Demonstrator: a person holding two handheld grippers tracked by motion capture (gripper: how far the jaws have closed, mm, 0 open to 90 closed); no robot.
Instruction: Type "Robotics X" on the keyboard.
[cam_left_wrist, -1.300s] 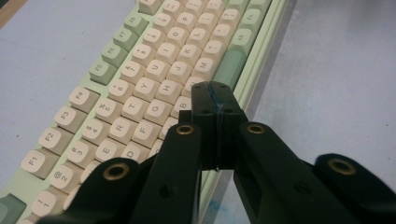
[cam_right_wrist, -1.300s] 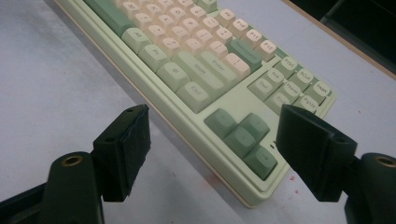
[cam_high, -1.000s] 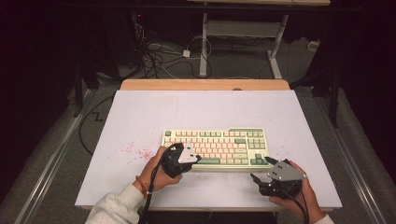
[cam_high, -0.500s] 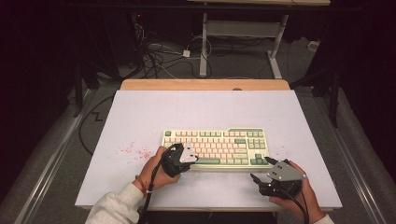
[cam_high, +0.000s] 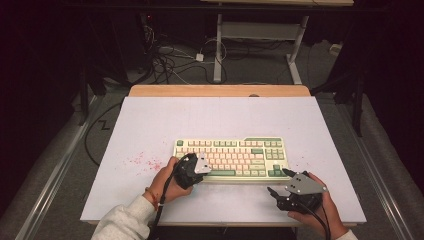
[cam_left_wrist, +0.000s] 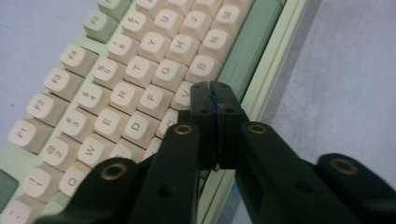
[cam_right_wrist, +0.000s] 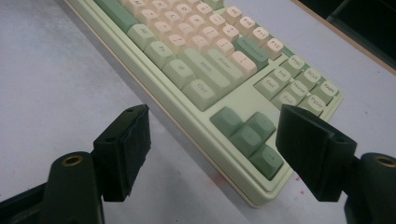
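Note:
A cream and green keyboard (cam_high: 235, 157) lies on the white table top, a little in front of the middle. My left gripper (cam_high: 206, 169) rests over its front left part, held by a hand in a grey sleeve. In the left gripper view the keyboard (cam_left_wrist: 116, 93) runs diagonally, and the left gripper (cam_left_wrist: 209, 88) has its pads together over the V key beside the green space bar, holding nothing. Its jaws have just eased apart a hair. My right gripper (cam_high: 278, 182) stands open just off the front right corner; in its own view the right gripper (cam_right_wrist: 215, 119) frames the green arrow keys of the keyboard (cam_right_wrist: 210, 70).
Red specks (cam_high: 145, 161) stain the white table top (cam_high: 210, 117) left of the keyboard. A wooden strip (cam_high: 220, 90) borders the far edge. Behind it, cables (cam_high: 170, 60) and a desk's legs (cam_high: 218, 50) stand on the dark floor.

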